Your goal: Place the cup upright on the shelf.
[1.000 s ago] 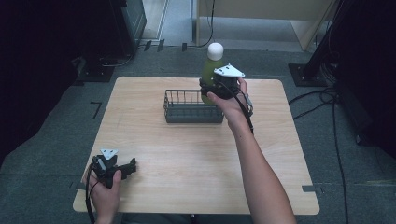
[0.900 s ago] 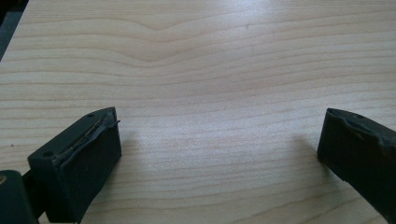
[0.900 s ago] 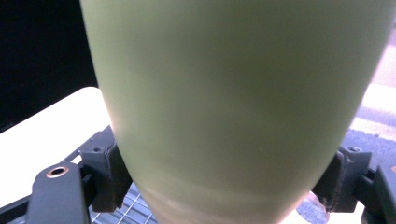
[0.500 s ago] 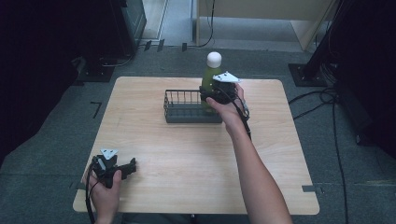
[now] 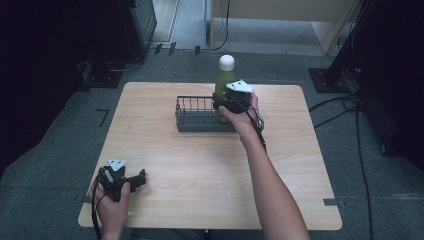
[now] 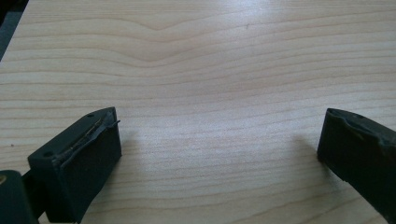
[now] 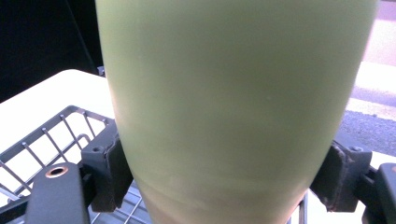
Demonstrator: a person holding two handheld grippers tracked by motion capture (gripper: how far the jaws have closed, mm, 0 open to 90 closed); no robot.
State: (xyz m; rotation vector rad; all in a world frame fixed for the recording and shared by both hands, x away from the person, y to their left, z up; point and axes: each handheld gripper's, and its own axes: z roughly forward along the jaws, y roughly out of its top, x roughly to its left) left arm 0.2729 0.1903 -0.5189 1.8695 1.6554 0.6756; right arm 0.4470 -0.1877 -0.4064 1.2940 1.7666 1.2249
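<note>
The green bottle (image 5: 224, 82) is kept upright, clamped in the right gripper (image 5: 231, 101), for setting into the wire basket (image 5: 196, 115). The left gripper (image 5: 131, 180) is parked on the table (image 5: 200, 165), jaws apart and empty.

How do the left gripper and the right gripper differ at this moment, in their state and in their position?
The right gripper is shut on the green bottle, while the left gripper is open with nothing between its jaws. The right gripper is at the wire basket on the far side of the table; the left gripper sits low at the table's near left corner. Both are black, hand-held, and carry a grey three-cornered plate.
</note>
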